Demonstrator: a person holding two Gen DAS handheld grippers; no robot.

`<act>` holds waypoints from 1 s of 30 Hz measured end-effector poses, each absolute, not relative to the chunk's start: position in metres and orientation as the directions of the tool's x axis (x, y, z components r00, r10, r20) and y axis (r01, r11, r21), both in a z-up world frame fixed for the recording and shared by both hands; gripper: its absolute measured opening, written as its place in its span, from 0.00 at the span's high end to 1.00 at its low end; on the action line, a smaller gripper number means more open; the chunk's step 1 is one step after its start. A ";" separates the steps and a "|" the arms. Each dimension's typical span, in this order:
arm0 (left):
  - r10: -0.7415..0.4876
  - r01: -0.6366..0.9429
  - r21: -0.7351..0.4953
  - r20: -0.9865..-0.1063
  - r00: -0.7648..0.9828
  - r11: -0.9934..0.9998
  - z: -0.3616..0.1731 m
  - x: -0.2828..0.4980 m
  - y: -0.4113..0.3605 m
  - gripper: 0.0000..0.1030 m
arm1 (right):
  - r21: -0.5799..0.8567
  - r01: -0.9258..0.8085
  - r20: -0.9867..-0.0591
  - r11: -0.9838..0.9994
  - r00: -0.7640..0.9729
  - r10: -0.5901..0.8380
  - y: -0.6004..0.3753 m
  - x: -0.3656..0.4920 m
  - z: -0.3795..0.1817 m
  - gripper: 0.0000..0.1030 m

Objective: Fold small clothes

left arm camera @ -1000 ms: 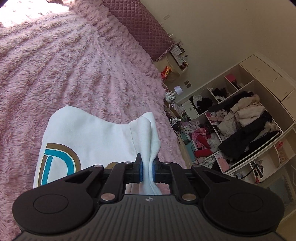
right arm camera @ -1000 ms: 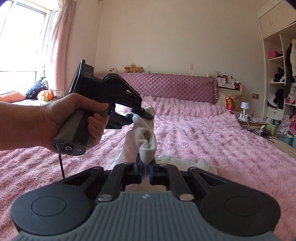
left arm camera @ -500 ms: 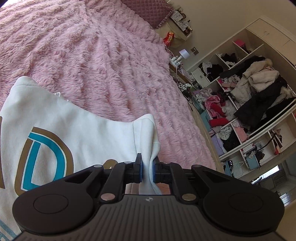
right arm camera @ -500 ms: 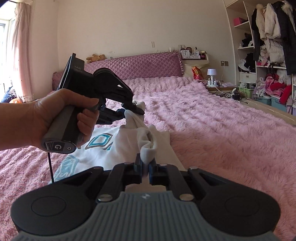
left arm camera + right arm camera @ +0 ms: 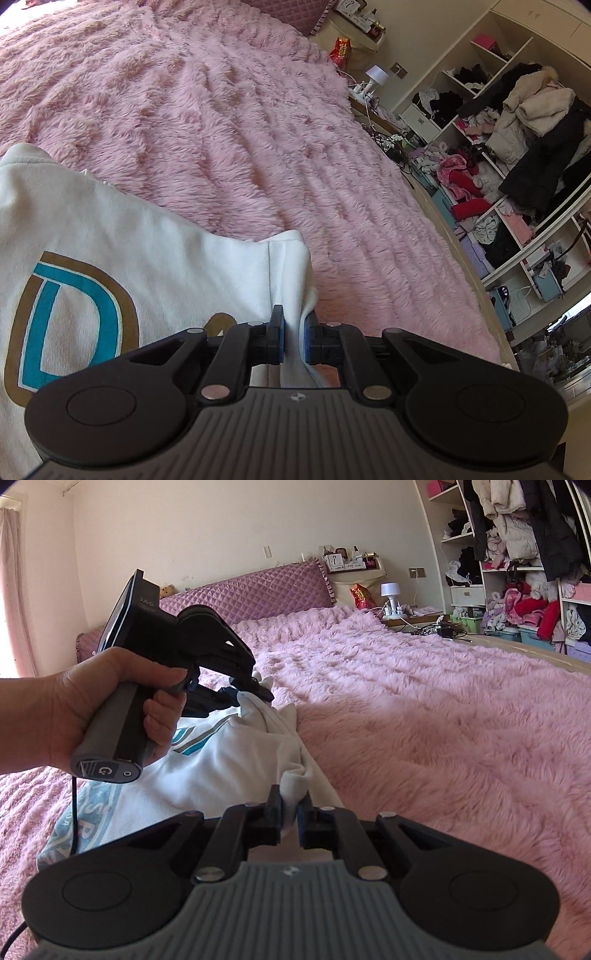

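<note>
A small white garment (image 5: 140,254) with a teal and gold letter print lies spread on the pink fluffy bed cover (image 5: 221,110). My left gripper (image 5: 294,334) is shut on a bunched edge of it. In the right wrist view the garment (image 5: 221,760) stretches between both grippers. My right gripper (image 5: 290,812) is shut on another bunched edge. The left gripper (image 5: 251,698), held by a hand, pinches the far end just above the bed.
A purple quilted headboard (image 5: 251,590) stands at the back. A bedside stand with a small lamp (image 5: 390,592) sits right of it. Open shelves stuffed with clothes (image 5: 524,554) fill the right wall. The bed's right edge (image 5: 454,240) runs along the shelves.
Both grippers have swung right and lowered with the garment. It now lies spread with its print facing up, instead of hanging bunched between them.
</note>
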State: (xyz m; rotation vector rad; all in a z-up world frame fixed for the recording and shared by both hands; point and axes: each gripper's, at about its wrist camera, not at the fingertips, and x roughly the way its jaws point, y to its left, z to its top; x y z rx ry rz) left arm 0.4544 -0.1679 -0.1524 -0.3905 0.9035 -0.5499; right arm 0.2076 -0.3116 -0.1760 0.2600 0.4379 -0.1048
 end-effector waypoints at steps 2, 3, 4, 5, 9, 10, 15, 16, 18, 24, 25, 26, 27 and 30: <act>-0.585 0.292 -0.511 -0.642 0.495 0.809 -0.156 0.452 -0.174 0.91 | 0.242 0.166 -0.449 0.956 0.893 -0.041 -0.315 0.210 -0.181 0.99; -0.578 0.300 -0.496 -0.650 0.494 0.815 -0.157 0.452 -0.177 0.91 | 0.253 0.171 -0.459 0.952 0.888 -0.038 -0.317 0.213 -0.183 0.99; -0.566 0.306 -0.477 -0.662 0.491 0.824 -0.159 0.451 -0.180 0.90 | 0.264 0.176 -0.465 0.949 0.884 -0.034 -0.319 0.214 -0.186 0.99; -0.557 0.306 -0.465 -0.671 0.490 0.830 -0.160 0.451 -0.183 0.89 | 0.269 0.179 -0.470 0.946 0.882 -0.033 -0.320 0.215 -0.187 0.98; -0.560 0.294 -0.478 -0.666 0.493 0.828 -0.159 0.447 -0.185 0.75 | 0.259 0.189 -0.474 0.947 0.879 -0.046 -0.319 0.215 -0.189 0.95; -0.553 0.292 -0.472 -0.670 0.494 0.832 -0.157 0.447 -0.186 0.73 | 0.256 0.191 -0.478 0.948 0.877 -0.047 -0.320 0.217 -0.189 0.94; -0.564 0.354 -0.439 -0.637 0.525 0.826 -0.122 0.436 -0.178 0.71 | 0.224 0.187 -0.481 0.957 0.874 -0.059 -0.322 0.213 -0.183 0.87; -0.570 0.371 -0.432 -0.627 0.531 0.822 -0.114 0.432 -0.172 0.68 | 0.214 0.186 -0.477 0.959 0.876 -0.063 -0.322 0.210 -0.180 0.82; -0.574 0.415 -0.398 -0.597 0.560 0.818 -0.097 0.415 -0.151 0.62 | 0.187 0.202 -0.458 0.961 0.884 -0.096 -0.325 0.201 -0.171 0.68; -0.457 0.452 -0.171 -0.599 0.658 0.875 -0.082 0.329 -0.061 0.60 | 0.197 0.080 -0.419 0.977 0.908 0.011 -0.340 0.193 -0.149 0.62; -0.430 0.452 -0.126 -0.603 0.672 0.883 -0.085 0.312 -0.049 0.60 | 0.207 0.055 -0.424 0.977 0.905 0.038 -0.341 0.194 -0.148 0.62; -0.409 0.451 -0.093 -0.607 0.681 0.888 -0.088 0.296 -0.039 0.60 | 0.222 0.033 -0.433 0.974 0.899 0.068 -0.342 0.194 -0.147 0.60; -0.392 0.450 -0.066 -0.613 0.686 0.891 -0.092 0.280 -0.029 0.60 | 0.231 0.021 -0.447 0.973 0.891 0.087 -0.343 0.196 -0.147 0.55; -0.363 0.450 -0.030 -0.640 0.677 0.892 -0.109 0.243 -0.016 0.60 | 0.233 0.010 -0.477 0.972 0.873 0.105 -0.339 0.200 -0.151 0.54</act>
